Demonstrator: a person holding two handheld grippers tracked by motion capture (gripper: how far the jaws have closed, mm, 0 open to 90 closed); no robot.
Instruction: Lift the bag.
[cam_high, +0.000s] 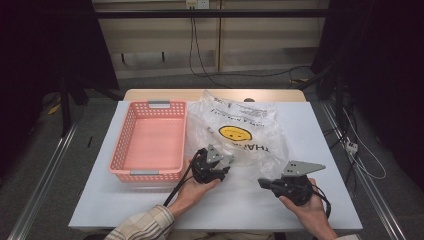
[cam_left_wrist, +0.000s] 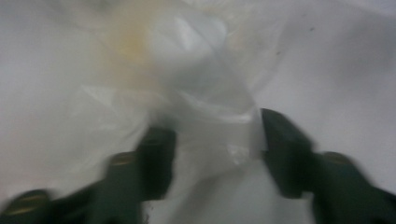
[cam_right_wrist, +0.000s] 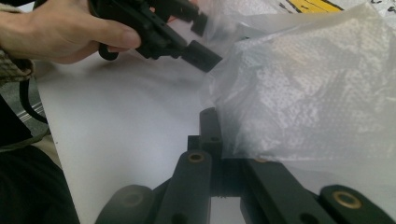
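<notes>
A clear plastic bag (cam_high: 235, 125) printed with a yellow smiley face lies crumpled on the white table (cam_high: 240, 205). My left gripper (cam_high: 227, 167) is at the bag's near left edge. In the left gripper view its jaws stand apart, open, around a fold of the film (cam_left_wrist: 187, 70), midpoint (cam_left_wrist: 215, 144). My right gripper (cam_high: 264, 183) is at the bag's near right corner. In the right gripper view its jaws (cam_right_wrist: 212, 126) are shut with the bag's edge (cam_right_wrist: 303, 93) pinched between them. The left gripper (cam_right_wrist: 201, 39) and its hand (cam_right_wrist: 60, 32) show beyond.
A pink slotted basket (cam_high: 122, 142) stands on the table's left half, close beside the bag. Bare white tabletop lies along the near edge between my hands. Cables trail on the floor behind and to the right of the table.
</notes>
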